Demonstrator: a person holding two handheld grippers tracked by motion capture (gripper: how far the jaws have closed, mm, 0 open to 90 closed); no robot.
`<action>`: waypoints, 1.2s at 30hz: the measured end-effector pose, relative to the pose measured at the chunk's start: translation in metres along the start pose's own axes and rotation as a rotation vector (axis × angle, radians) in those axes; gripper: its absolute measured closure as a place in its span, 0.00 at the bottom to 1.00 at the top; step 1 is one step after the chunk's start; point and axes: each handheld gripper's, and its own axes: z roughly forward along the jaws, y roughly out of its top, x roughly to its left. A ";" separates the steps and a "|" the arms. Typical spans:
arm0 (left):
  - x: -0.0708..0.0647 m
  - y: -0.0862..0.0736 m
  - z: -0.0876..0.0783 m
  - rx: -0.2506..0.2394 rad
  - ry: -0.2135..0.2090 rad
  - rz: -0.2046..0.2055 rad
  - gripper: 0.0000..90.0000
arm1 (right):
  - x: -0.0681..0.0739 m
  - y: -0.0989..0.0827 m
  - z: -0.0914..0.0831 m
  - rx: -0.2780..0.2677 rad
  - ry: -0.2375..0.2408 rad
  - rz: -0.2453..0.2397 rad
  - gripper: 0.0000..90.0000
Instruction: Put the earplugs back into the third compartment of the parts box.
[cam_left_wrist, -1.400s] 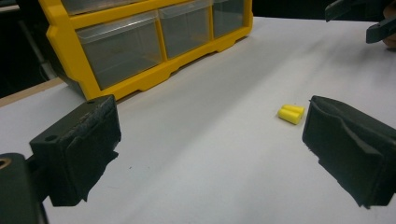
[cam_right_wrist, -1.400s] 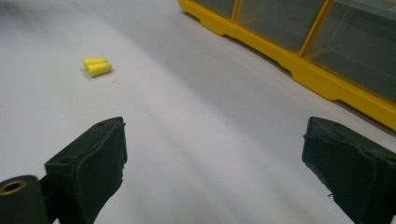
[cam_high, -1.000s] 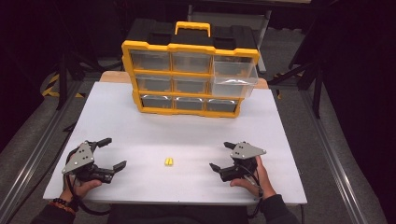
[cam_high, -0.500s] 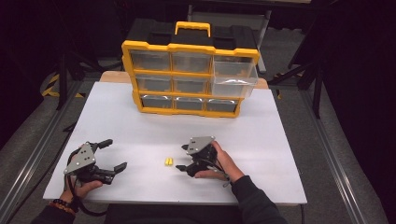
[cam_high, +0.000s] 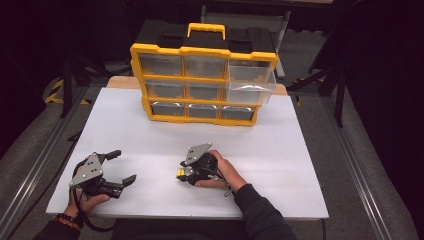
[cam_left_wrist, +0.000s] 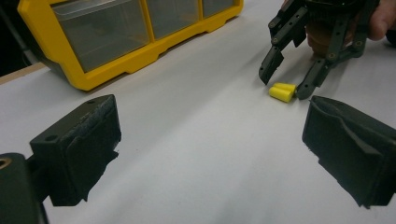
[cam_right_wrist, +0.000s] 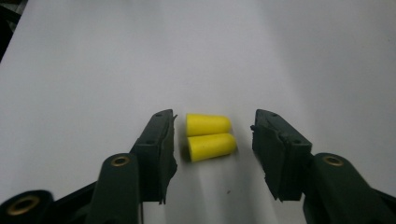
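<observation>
Table: white table (cam_high: 280, 150), yellow drawer box (cam_high: 202, 82) at the far edge.
Earplugs: two earplugs (cam_right_wrist: 208, 136) side by side between the right gripper's (cam_right_wrist: 212, 140) wide jaws, lying crosswise.
Change: right gripper has moved inward to them.
Left gripper (cam_high: 112, 167): wide, empty.

The table (cam_high: 300, 165) is smooth, matt white. Two yellow earplugs (cam_right_wrist: 208, 136) look like soft matt foam. At upper centre, the organizer (cam_high: 202, 85) is glossy yellow plastic with clear drawers.

I'm looking down on a white table (cam_high: 300, 165). At its twelve o'clock edge stands a yellow drawer organiser (cam_high: 202, 82), one clear drawer pulled out. Toward six o'clock, two yellow foam earplugs (cam_right_wrist: 208, 136) lie touching, side by side.
</observation>
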 end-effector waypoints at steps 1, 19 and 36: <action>0.000 0.000 0.000 0.002 -0.002 0.001 0.06 | -0.001 0.000 0.001 0.000 0.002 -0.005 0.61; 0.001 -0.001 0.001 0.017 -0.001 0.007 0.06 | 0.004 0.000 -0.022 -0.103 0.014 0.023 0.78; 0.002 -0.001 0.000 0.009 -0.001 0.002 0.06 | 0.016 0.007 -0.067 -0.180 -0.081 -0.026 0.79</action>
